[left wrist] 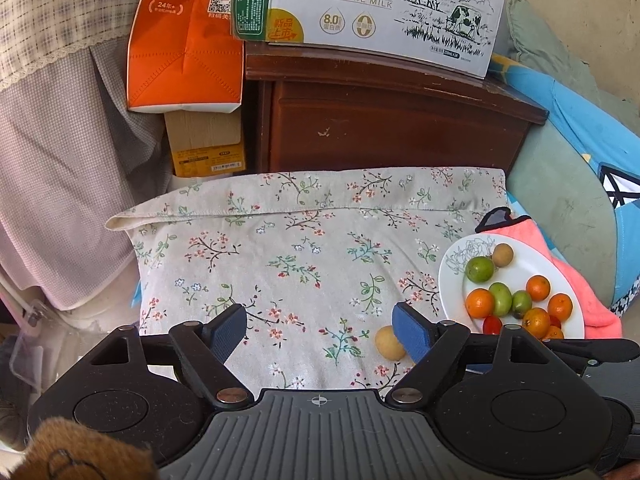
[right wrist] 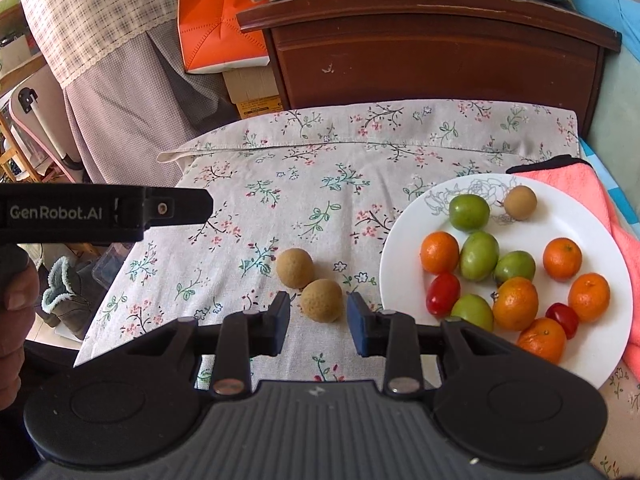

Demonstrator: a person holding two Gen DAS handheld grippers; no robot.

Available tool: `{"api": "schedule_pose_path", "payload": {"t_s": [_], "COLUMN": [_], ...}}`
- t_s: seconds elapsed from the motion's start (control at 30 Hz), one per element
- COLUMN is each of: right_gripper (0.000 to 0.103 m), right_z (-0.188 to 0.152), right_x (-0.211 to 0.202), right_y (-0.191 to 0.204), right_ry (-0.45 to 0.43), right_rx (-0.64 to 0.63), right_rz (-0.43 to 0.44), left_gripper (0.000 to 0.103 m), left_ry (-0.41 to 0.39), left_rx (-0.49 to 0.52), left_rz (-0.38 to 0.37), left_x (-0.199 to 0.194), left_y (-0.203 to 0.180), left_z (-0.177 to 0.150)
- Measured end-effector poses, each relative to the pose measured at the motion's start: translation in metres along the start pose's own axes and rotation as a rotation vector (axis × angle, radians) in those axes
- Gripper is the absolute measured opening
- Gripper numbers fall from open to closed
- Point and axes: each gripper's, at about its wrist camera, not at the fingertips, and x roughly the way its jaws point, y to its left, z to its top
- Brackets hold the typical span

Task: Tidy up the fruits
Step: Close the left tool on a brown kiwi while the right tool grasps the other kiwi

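Note:
A white plate [right wrist: 404,236] on the right holds several small oranges, green fruits, two red cherry tomatoes and one brown longan [right wrist: 519,202]. Two more brown longans lie on the floral cloth left of the plate, one nearer [right wrist: 321,300] and one farther [right wrist: 295,269]. My right gripper [right wrist: 319,319] is open, with the nearer longan between its fingertips, which stand apart from it. My left gripper [left wrist: 319,323] is open and empty over the cloth. One longan [left wrist: 389,343] lies just left of its right finger, and the plate [left wrist: 450,280] is farther right.
The floral cloth [right wrist: 320,184] covers a low surface. Behind it stand a dark wooden cabinet [right wrist: 436,60], an orange bag [right wrist: 212,20] and a milk carton box [left wrist: 372,4]. A pink towel [right wrist: 576,188] lies under the plate's right side. The left gripper's body [right wrist: 100,212] reaches in from the left.

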Motion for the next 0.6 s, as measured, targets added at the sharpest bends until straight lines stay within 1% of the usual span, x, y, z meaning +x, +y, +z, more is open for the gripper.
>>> {"api": "schedule_pose_path", "payload": {"t_s": [0.23,0.37,0.4,0.5,0.6], "right_gripper": [0.033,0.033,0.032,0.023,0.023], "right_z": [-0.002,-0.004,-0.005,-0.005,-0.006], "right_x": [0.012,0.016,0.017,0.017,0.012], "right_y": [0.006,0.01,0.009,0.005,0.001], "right_ry": [0.019,0.015,0.017,0.023,0.031], "right_rx": [-0.032,-0.066,-0.064,-0.051,-0.029], "right_rz": [-0.011,-0.056,-0.06,-0.068,-0.047], "left_gripper": [0.081,0.081,0.081,0.081,0.081], "left_ry": [0.006,0.015,0.019,0.028,0.038], "left_rx": [-0.013,-0.005,-0.002,0.006,0.029], "left_rz": [0.007,0.008,0.007,0.0,-0.008], "left_x": [0.002,0.005,0.006,0.01,0.014], "left_y": [0.002,0.001,0.001,-0.001,-0.006], "left_z": [-0.001,-0.002,-0.003,-0.004,-0.006]}}
